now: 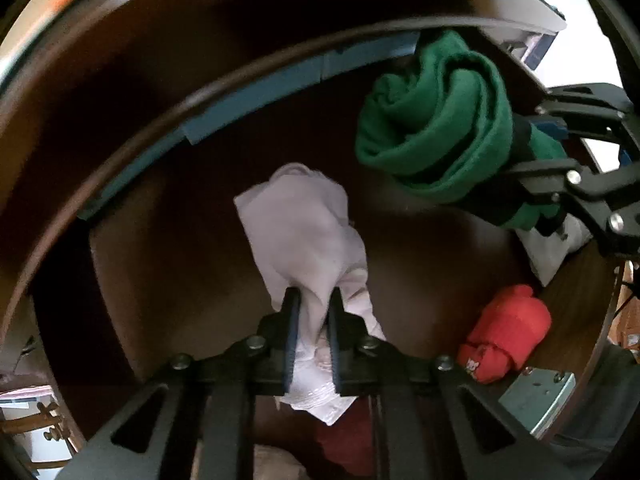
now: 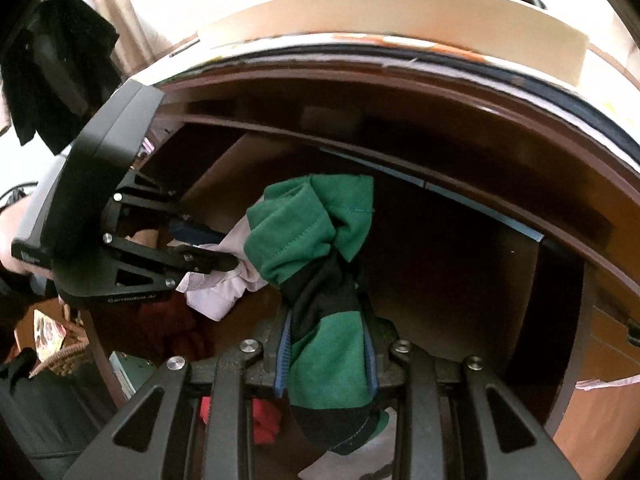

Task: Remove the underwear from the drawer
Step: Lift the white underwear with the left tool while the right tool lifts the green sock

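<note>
My left gripper (image 1: 314, 300) is shut on pale pink-white underwear (image 1: 304, 228), held up over the open brown drawer (image 1: 168, 248). My right gripper (image 2: 328, 316) is shut on green and black underwear (image 2: 316, 240), also lifted above the drawer. In the left wrist view the right gripper (image 1: 520, 184) comes in from the right with the green bundle (image 1: 436, 120). In the right wrist view the left gripper (image 2: 230, 254) shows at the left holding the pale garment (image 2: 224, 284).
A rolled red garment (image 1: 506, 332) lies at the drawer's right front, with a white one (image 1: 556, 248) behind it. More red cloth (image 2: 264, 420) lies below. A cream box (image 2: 400, 12) sits on the desk top above. A metal drawer bracket (image 1: 536, 404) is at the right.
</note>
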`<action>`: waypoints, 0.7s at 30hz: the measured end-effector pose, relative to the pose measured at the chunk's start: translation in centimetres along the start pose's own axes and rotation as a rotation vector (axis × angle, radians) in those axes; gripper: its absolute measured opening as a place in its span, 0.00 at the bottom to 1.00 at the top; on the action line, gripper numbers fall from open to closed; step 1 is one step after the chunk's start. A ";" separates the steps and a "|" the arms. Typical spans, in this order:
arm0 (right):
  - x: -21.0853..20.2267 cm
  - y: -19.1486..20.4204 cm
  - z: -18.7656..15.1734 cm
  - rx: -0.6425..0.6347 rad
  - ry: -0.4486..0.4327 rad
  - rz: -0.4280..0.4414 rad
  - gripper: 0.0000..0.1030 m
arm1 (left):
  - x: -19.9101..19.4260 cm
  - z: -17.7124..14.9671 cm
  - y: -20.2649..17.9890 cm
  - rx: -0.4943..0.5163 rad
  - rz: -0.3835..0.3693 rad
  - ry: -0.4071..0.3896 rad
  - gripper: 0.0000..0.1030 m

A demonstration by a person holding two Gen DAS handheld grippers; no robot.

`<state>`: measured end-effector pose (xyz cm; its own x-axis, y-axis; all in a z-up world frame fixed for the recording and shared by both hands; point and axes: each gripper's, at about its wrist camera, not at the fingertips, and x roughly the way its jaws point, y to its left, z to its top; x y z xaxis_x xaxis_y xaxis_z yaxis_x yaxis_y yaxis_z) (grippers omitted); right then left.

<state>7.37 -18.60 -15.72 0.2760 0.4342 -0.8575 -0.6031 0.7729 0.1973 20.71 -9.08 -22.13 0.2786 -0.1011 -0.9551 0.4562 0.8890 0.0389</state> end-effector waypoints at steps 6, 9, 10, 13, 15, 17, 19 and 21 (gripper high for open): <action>-1.4 -0.4 -0.6 0.009 -0.073 0.005 0.30 | -2.0 -0.8 0.0 0.003 0.026 -0.119 0.10; -2.1 -0.7 -0.9 0.016 -0.105 0.011 0.30 | -3.1 -1.8 0.9 -0.025 0.008 -0.178 0.09; -2.2 -0.8 -1.0 0.017 -0.110 0.015 0.30 | -3.4 -2.1 1.2 -0.033 0.003 -0.198 0.09; -2.8 -1.0 -1.3 0.012 -0.130 0.020 0.30 | -4.5 -3.3 1.6 -0.054 -0.001 -0.247 0.09; -3.2 -1.0 -1.5 0.002 -0.146 0.023 0.30 | -5.7 -5.1 2.4 -0.059 -0.006 -0.279 0.09; -3.6 -1.0 -1.7 -0.005 -0.164 0.025 0.30 | -6.2 -5.9 2.8 -0.058 -0.007 -0.307 0.09; -3.9 -1.2 -2.1 -0.004 -0.174 0.032 0.30 | -7.3 -8.5 2.4 -0.055 -0.002 -0.332 0.09; -4.2 -1.4 -2.2 0.000 -0.180 0.038 0.30 | -7.3 -8.7 1.8 -0.049 0.002 -0.353 0.09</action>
<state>5.44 -22.47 -13.46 0.3822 0.5390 -0.7506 -0.6154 0.7544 0.2284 12.10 -2.88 -17.69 0.5582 -0.2393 -0.7944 0.4164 0.9090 0.0188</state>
